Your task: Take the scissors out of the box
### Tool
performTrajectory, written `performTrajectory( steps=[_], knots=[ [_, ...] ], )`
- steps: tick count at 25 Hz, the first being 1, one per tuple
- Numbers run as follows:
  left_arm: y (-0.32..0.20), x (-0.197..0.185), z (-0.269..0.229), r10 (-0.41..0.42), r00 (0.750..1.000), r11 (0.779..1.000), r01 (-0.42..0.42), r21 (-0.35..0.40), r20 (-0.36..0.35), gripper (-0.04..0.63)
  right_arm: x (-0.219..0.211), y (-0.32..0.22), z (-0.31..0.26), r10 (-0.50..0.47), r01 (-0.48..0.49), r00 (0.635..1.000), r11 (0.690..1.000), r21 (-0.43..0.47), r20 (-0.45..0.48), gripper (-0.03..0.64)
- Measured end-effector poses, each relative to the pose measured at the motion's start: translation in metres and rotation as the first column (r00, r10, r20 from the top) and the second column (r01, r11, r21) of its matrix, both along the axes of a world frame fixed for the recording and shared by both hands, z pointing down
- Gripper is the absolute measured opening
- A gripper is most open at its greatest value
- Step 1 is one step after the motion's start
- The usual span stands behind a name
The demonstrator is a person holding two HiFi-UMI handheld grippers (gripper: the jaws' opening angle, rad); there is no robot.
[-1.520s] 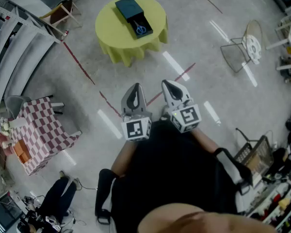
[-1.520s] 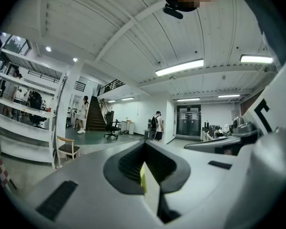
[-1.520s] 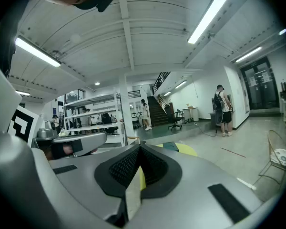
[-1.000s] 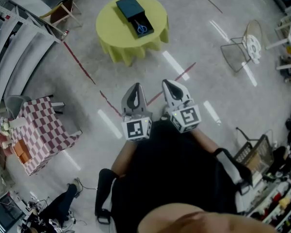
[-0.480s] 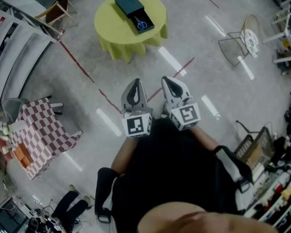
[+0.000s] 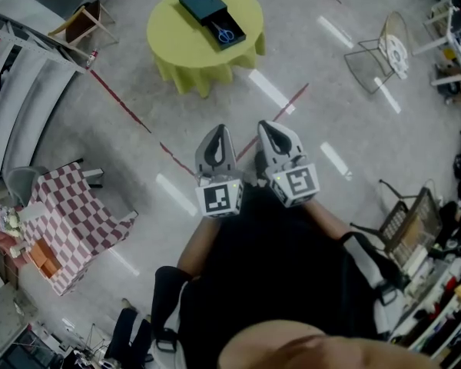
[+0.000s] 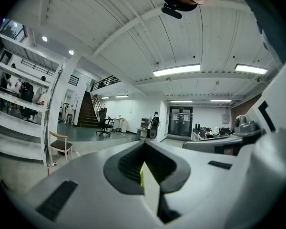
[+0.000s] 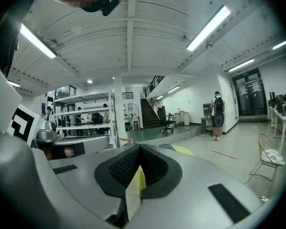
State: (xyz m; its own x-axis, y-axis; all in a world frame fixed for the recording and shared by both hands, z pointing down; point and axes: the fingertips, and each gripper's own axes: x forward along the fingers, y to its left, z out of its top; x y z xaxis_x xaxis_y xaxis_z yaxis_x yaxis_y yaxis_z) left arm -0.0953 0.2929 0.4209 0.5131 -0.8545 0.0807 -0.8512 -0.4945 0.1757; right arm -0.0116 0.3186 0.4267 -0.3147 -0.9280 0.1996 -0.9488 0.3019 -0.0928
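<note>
**Scissors lie in the open box; both grippers well short of the table**

Closest to the head camera, the person's black top (image 6: 276,275) fills the lower part of the view. Just ahead of it are the left gripper (image 6: 218,133) and the right gripper (image 6: 267,127), each a grey two-jaw tool with a square-marked cube. They are held side by side and point toward the table. In each gripper's own view the jaws are pressed together with nothing between them, and only the room shows beyond.

Past the grippers is a stretch of pale concrete floor (image 6: 323,98) crossed by a red tape line (image 6: 123,102). No part of either gripper is near any furniture.

Farthest off stands the round table under a yellow-green cloth (image 6: 177,48). On it rests the dark teal rectangular box (image 6: 200,0), with its tray slid out on the side facing the person. The blue-handled scissors (image 6: 225,34) lie flat in that tray, untouched.

By my reading, no part of the task itself is done yet. What remains is to reach the table, part one gripper's jaws, close them on the scissors and lift them clear of the box.
</note>
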Motion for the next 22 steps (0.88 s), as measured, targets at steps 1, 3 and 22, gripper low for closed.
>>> performTrajectory(
  steps=[1,3,22],
  knots=[
    [-0.002,0.000,0.001,0.002,1.000,1.000,-0.002,-0.005,-0.003,-0.005,0.000,-0.001,0.000,0.003,-0.003,1.000,1.000,-0.003,0.000,-0.003],
    [-0.007,0.002,0.002,0.003,1.000,1.000,-0.003,-0.009,-0.006,-0.005,0.001,-0.007,0.001,0.006,-0.006,1.000,1.000,-0.008,-0.001,-0.003],
    [-0.173,0.047,0.014,-0.078,0.996,0.996,0.079,-0.030,0.035,-0.005,0.055,-0.184,0.017,-0.064,0.064,0.998,0.998,-0.021,-0.003,-0.003]
  ],
)
